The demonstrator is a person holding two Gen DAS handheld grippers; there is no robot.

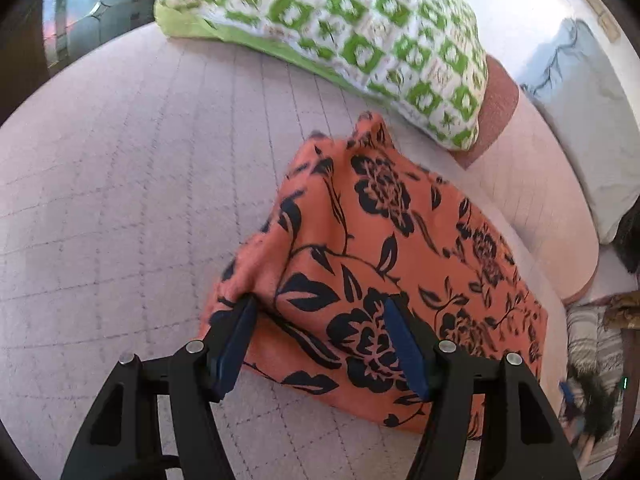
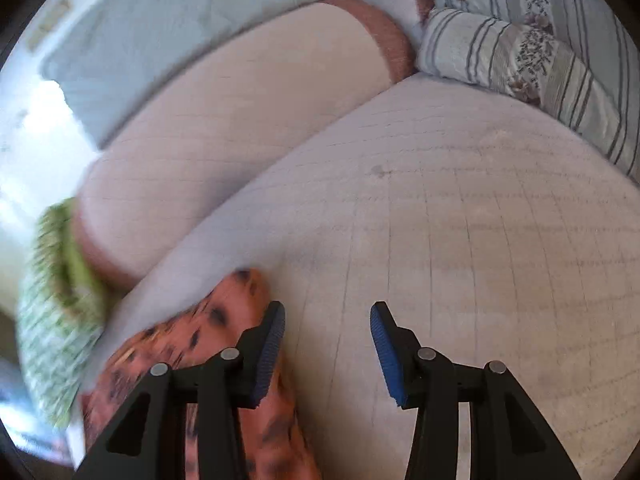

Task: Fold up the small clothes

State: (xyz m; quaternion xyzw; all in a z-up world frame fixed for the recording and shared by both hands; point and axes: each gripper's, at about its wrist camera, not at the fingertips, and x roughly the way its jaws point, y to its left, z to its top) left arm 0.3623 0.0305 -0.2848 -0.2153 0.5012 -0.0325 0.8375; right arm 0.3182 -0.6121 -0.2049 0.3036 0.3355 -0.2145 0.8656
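Surface: pale quilted mattress with a pink bolster along its far edge.
Green pillow: green-and-white patterned pillow lying on the bolster's end.
Garment: orange cloth with black flowers, folded, on the mattress near the bolster.
Left gripper: jaws wide, straddling the garment's near edge, pads not pinching it.
Right gripper: jaws apart over bare mattress, nothing between them; garment beside its left finger.
Striped pillows: far right.
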